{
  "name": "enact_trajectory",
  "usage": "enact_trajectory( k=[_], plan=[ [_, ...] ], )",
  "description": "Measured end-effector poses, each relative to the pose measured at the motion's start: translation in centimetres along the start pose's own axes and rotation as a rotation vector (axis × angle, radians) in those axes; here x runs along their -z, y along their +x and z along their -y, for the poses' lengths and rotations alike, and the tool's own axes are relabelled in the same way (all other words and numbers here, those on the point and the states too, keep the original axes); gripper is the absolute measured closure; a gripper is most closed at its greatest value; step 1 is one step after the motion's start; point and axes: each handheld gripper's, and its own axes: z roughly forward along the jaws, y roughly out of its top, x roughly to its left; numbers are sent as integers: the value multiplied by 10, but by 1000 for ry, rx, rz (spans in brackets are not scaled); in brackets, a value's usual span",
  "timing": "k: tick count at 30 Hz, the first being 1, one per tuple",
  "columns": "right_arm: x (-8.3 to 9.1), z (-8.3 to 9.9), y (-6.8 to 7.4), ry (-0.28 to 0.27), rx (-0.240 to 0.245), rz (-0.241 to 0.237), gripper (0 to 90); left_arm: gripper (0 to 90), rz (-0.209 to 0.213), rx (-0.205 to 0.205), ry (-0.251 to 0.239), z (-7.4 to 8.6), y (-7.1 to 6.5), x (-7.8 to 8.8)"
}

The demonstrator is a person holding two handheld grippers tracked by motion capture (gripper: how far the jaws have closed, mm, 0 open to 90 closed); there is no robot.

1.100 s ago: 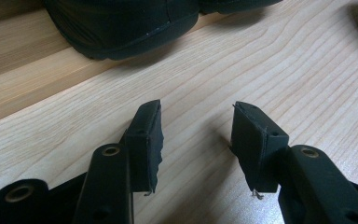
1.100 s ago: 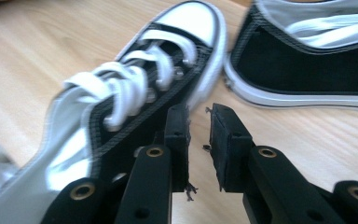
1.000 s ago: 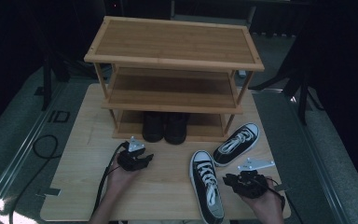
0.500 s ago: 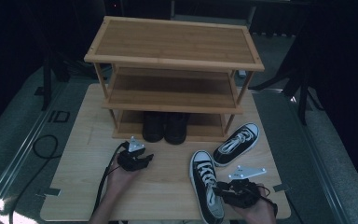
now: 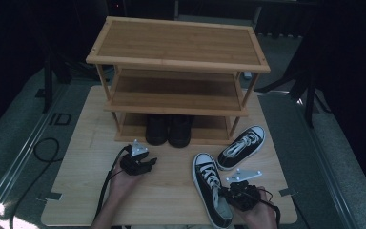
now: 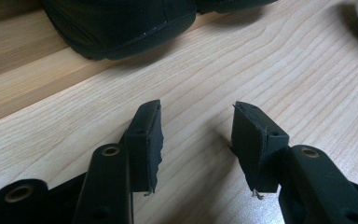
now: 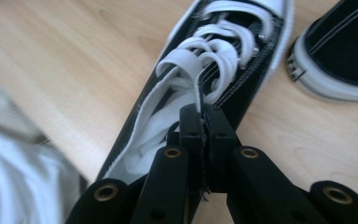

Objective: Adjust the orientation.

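A black sneaker with white laces lies on the wooden board, toe pointing away from me. My right gripper sits at its right side by the opening. Its jaws have just been closing and now pinch the edge of the canvas upper beside the laces. The matching sneaker lies a little farther off, angled to the right. My left gripper rests open on the board with nothing between its jaws, just in front of a pair of black shoes.
A three-tier bamboo shoe rack stands at the back of the wooden board; the black shoes sit on its lowest shelf. A cable trails from the left gripper off the front edge. Dark floor surrounds the board.
The right hand has slid left to the near sneaker and its jaws have come together on the shoe's edge. The left hand and gripper have kept still.
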Motion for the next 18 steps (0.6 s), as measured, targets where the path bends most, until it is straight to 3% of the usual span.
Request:
enact_trajectory(
  k=[6,10,18],
  plan=[
    [1,-7,-9,-17,-3,0,882,535,0,2,-1,0,0,0],
    [1,-7,-8,6,11,10,875,535,3,6,-2,0,1,0],
    [-2,-4,-4,29,23,71,823,535,3,5,-2,0,1,0]
  ],
)
